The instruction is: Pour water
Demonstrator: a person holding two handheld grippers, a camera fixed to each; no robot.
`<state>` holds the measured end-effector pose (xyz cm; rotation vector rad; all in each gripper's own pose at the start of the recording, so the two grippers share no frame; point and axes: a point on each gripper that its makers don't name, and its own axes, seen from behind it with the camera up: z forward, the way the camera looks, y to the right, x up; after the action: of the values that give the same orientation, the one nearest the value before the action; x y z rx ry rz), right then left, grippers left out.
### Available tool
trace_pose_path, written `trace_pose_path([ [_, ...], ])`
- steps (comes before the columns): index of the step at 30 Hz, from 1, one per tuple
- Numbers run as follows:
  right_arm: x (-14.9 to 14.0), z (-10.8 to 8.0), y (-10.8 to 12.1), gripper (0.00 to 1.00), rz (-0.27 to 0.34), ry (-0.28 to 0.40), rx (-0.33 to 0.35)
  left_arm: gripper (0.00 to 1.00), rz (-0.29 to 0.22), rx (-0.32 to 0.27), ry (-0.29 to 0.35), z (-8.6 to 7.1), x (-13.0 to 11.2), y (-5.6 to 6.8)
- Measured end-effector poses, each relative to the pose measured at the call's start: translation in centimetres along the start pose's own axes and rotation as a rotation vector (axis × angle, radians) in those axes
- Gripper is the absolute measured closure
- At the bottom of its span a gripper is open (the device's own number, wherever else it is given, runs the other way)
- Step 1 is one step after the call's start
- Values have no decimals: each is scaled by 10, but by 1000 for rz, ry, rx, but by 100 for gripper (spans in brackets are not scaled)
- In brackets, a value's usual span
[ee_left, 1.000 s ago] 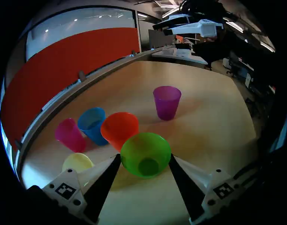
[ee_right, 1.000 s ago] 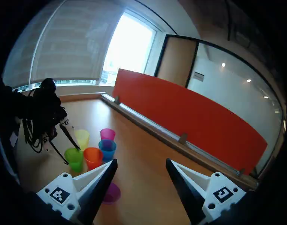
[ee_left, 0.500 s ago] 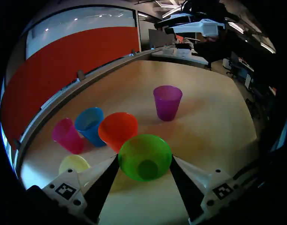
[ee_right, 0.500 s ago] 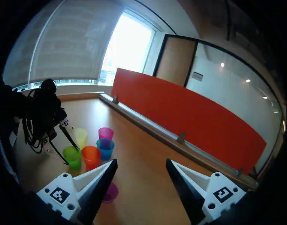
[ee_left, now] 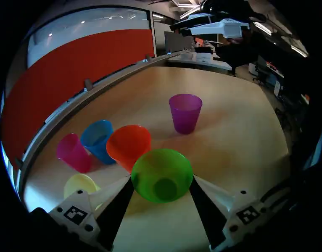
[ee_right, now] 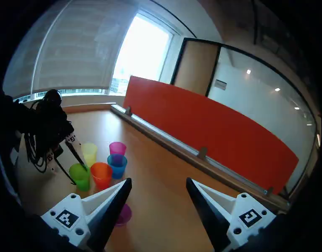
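Green cup [ee_left: 162, 170] tight in left hand-held gripper [ee_left: 161, 177]; right hand-held gripper [ee_right: 158, 180] agape, empty.

Right gripper [ee_right: 158, 180] is seen at the bottom edge, fingers spread wide, nothing held between them. Light wooden tabletop [ee_right: 169, 201] lies below. Translucent purple plastic cup [ee_right: 125, 213] is partly hidden behind one finger. Farther left, five upright cups are clustered: translucent green plastic cup [ee_right: 81, 178], orange plastic cup [ee_right: 101, 174], blue plastic cup [ee_right: 117, 164], pink plastic cup [ee_right: 117, 148], yellow plastic cup [ee_right: 89, 152]. Left gripper [ee_right: 78, 171] is positioned with its black fingers either side of the green cup; contact can't be judged. Long red partition panel [ee_right: 211, 122] is mounted along the table edge.
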<state>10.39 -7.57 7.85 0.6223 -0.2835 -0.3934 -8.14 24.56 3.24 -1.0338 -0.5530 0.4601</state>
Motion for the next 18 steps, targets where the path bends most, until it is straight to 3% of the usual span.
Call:
trace_pose_path([
  [9, 4, 0, -1, 0, -1, 1, -1, 13, 11, -11, 13, -6, 5, 8],
  [18, 7, 3, -4, 0, -4, 3, 9, 13, 7, 10, 35, -17, 13, 5],
])
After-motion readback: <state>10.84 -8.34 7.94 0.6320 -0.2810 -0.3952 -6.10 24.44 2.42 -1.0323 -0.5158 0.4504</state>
